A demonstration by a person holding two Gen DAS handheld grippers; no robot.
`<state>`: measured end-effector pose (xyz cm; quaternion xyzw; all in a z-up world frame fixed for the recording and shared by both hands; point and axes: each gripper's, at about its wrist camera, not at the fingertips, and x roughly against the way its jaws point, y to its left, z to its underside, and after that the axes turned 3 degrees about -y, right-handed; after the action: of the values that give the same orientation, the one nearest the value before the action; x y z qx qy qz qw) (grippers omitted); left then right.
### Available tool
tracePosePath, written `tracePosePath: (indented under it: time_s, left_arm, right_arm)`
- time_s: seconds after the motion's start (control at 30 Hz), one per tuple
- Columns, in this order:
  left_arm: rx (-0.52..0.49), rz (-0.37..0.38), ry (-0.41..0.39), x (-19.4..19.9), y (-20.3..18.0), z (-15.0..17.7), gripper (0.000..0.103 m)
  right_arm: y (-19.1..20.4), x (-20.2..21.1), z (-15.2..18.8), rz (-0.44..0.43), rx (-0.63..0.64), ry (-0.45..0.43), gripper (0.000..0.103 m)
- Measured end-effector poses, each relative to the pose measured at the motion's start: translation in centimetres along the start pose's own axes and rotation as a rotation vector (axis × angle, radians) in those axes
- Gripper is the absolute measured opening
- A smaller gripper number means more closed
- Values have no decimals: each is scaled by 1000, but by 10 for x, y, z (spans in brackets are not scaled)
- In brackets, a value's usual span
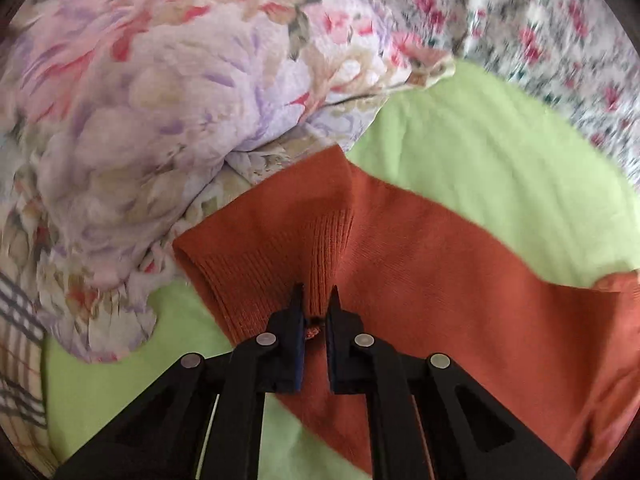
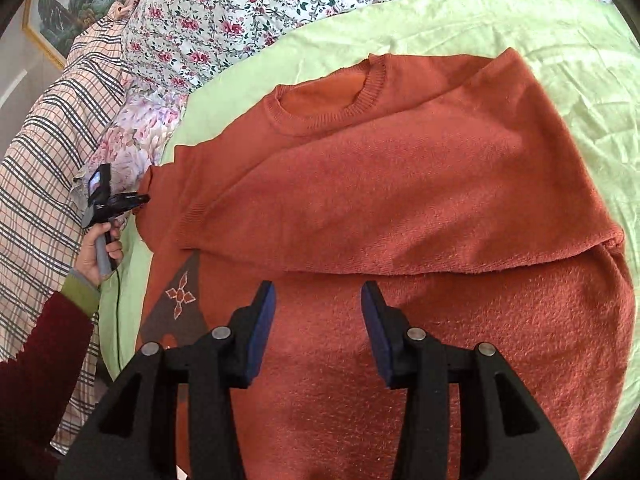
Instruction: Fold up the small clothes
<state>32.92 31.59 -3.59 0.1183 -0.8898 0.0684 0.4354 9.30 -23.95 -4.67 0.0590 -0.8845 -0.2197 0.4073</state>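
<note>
Left wrist view: the left gripper point(image 1: 315, 300) has its jaws pinching the ribbed cuff point(image 1: 280, 256) of the sweater point(image 1: 420, 248), on a green sheet point(image 1: 480, 152). A floral quilt point(image 1: 160, 120) crowds the cuff; the far background is blurred.

Right wrist view: the right gripper point(image 2: 318, 300) hovers above the sweater's body, jaws spread around nothing. A folded sleeve point(image 2: 400, 200) hides the chest. A hand point(image 2: 100, 252) at a plaid cloth point(image 2: 40, 184) is small.

Bare light-green bedsheet point(image 2: 500, 20) lies open beyond the rust-orange knitted sweater point(image 2: 400, 184); a crumpled pastel floral cloth heap point(image 1: 140, 120) blocks the cuff side.
</note>
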Motion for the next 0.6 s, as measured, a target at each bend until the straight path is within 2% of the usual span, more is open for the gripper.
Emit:
tracePosePath:
  time_s: [0.1, 0.2, 0.3, 0.43, 0.53, 0.6]
  left_arm:
    - [51, 113, -26, 32, -3, 16, 5]
    - [62, 271, -40, 76, -34, 42, 5]
    - [13, 411, -64, 115, -83, 64, 5]
    - [-86, 612, -81, 165, -170, 91, 5]
    - [-162, 749, -51, 184, -240, 111, 5]
    - [-209, 793, -17, 187, -281, 125, 5]
  right_arm:
    - [2, 0, 2, -10, -1, 0, 46]
    - [5, 2, 5, -27, 5, -4, 46]
    - [7, 8, 7, -42, 4, -15, 46]
    - [-1, 24, 8, -42, -14, -49, 46]
    - [-13, 38, 9, -31, -36, -78, 46]
    - [-21, 46, 11, -18, -49, -94, 46]
